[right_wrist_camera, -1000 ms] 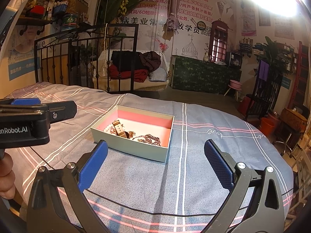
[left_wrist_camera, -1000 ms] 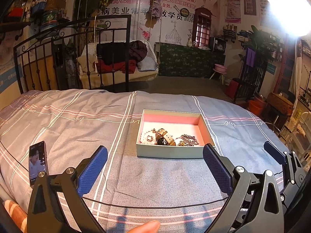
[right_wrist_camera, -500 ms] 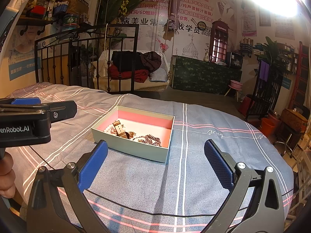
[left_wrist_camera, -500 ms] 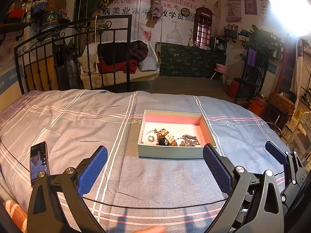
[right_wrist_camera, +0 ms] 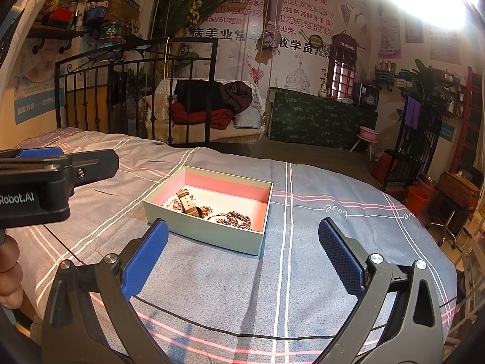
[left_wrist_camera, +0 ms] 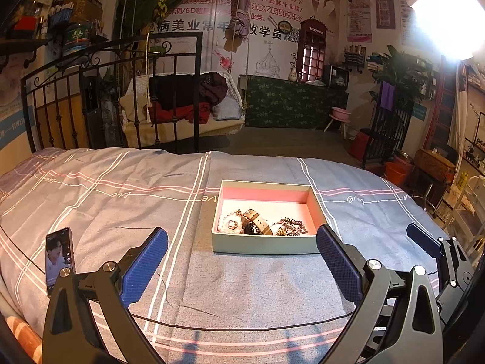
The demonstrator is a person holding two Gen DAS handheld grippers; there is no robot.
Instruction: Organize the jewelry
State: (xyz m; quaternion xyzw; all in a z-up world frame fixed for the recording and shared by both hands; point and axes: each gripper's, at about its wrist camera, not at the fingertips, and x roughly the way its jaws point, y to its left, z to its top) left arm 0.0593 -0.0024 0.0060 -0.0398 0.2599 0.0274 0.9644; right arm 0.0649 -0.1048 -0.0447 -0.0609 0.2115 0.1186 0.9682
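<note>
A: Where was the box (left_wrist_camera: 266, 244)?
B: On the bed (left_wrist_camera: 121, 188), ahead of both grippers. Watch (left_wrist_camera: 256, 223), beads (left_wrist_camera: 223, 223) and chain (left_wrist_camera: 292, 227) lay inside, beads leftmost, chain rightmost.
A: The phone (left_wrist_camera: 59, 257)?
B: On the bed too, well left of the box, beside the left gripper (left_wrist_camera: 242, 268). The right gripper (right_wrist_camera: 242, 256) sat right of it. Bed rail (left_wrist_camera: 121, 91) stood behind.

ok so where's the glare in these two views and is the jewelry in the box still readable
Left wrist view: a lamp blows out the top right corner; the jewelry in the box stays sharp, with fisheye bending at the edges. Right wrist view: the same glare sits top right, washing out wall posters; the box contents remain legible, warm-tinted.
</note>
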